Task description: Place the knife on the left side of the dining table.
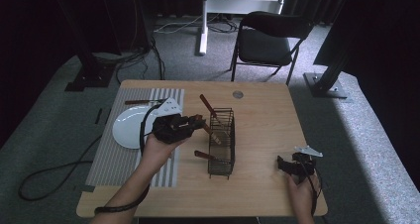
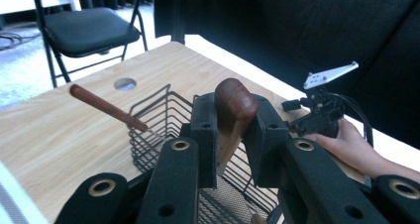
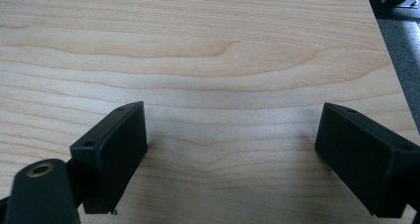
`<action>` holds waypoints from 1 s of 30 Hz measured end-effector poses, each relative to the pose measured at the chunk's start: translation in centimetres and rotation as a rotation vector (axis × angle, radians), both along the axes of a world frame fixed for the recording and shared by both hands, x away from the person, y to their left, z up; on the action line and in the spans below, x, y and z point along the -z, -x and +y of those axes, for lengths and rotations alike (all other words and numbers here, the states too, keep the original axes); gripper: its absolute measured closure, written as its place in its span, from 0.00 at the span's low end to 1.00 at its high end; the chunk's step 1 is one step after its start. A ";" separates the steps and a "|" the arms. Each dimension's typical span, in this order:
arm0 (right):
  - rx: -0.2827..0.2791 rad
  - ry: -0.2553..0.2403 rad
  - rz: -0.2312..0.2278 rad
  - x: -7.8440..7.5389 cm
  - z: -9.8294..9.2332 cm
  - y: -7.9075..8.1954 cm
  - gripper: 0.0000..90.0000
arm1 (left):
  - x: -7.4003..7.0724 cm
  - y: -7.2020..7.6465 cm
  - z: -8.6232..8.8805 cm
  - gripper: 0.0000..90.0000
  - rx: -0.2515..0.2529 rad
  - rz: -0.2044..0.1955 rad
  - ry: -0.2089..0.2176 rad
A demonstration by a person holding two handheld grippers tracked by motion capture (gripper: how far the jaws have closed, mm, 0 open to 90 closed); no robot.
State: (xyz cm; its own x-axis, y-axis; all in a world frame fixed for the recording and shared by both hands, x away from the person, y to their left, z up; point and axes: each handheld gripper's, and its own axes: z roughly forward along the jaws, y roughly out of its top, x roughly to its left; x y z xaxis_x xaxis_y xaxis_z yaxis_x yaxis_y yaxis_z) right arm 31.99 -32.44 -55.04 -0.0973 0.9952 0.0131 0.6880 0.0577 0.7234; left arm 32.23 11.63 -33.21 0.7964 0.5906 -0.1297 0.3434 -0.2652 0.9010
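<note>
By the worktop's (image 1: 262, 130) near right corner the right claw (image 1: 281, 164) rests with its jaws spread wide over bare wood, holding nothing. Toward the middle, the left claw (image 2: 233, 135) is clamped on a wooden-handled utensil (image 2: 234, 105) just over the wire basket (image 1: 221, 142). Two more wooden handles (image 1: 207, 104) jut from that basket. A white plate (image 1: 130, 127) lies on the striped mat (image 1: 116, 154) along the left edge.

No readable text, label, brand, number or sign on anything in these views
</note>
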 end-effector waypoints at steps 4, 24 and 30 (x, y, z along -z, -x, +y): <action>0.000 0.000 0.000 0.0 0.0 0.0 0.13 | -1.0 0.4 0.9 0.85 -0.022 -0.022 0.017; -0.001 0.002 0.000 0.0 0.0 0.0 0.13 | -4.1 2.5 6.1 0.86 -0.115 -0.089 0.080; 0.000 0.001 0.000 0.0 0.0 0.0 0.13 | -2.8 2.5 7.6 0.86 -0.158 -0.067 0.082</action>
